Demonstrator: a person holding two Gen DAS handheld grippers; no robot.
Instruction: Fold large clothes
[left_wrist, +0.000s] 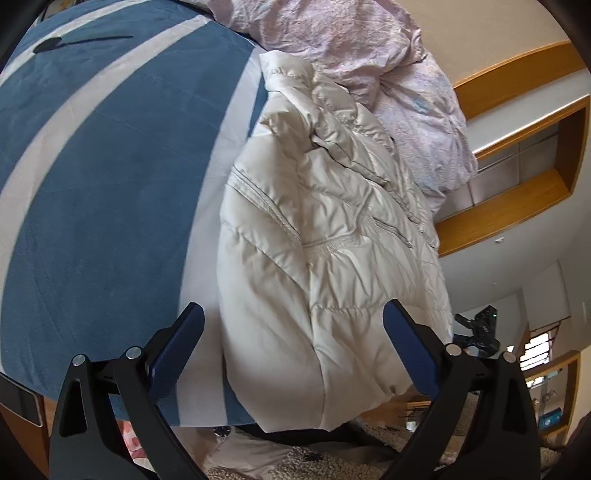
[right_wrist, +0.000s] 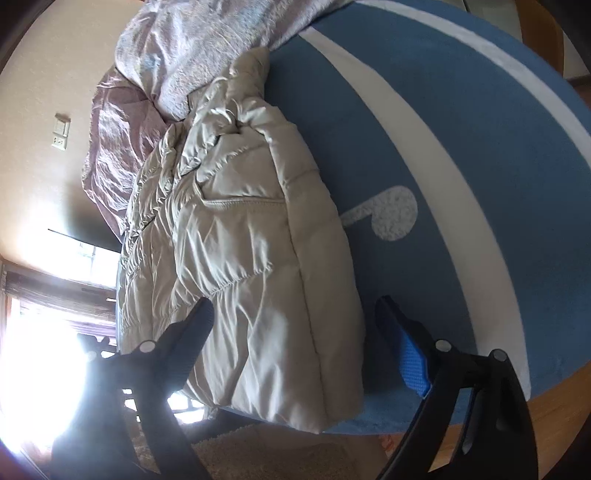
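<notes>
Bedroom: a bed (left_wrist: 92, 166) is covered by a blue spread with white stripes; a pink quilt (left_wrist: 332, 44) is heaped at 12 o'clock, and wooden shelving is seen on the wall at 3 o'clock in the left view.

Item: one cream puffer jacket (left_wrist: 314, 240), laid lengthwise along the bed edge, collar end toward the quilt, hem overhanging the mattress edge at 6 o'clock.

Handling, as judged: light, bulky, soft; the shell is shiny and likely slippery; padding is expected to spring back after folding. Hold is best taken at stitched seams or the hem, where the fabric is thinner and less slick.

Left claw (left_wrist: 293, 328): spread wide, nothing held, the hem seen between its fingers.

Right claw (right_wrist: 293, 321): spread wide, nothing held, poised over the hem corner (right_wrist: 317, 406).
</notes>
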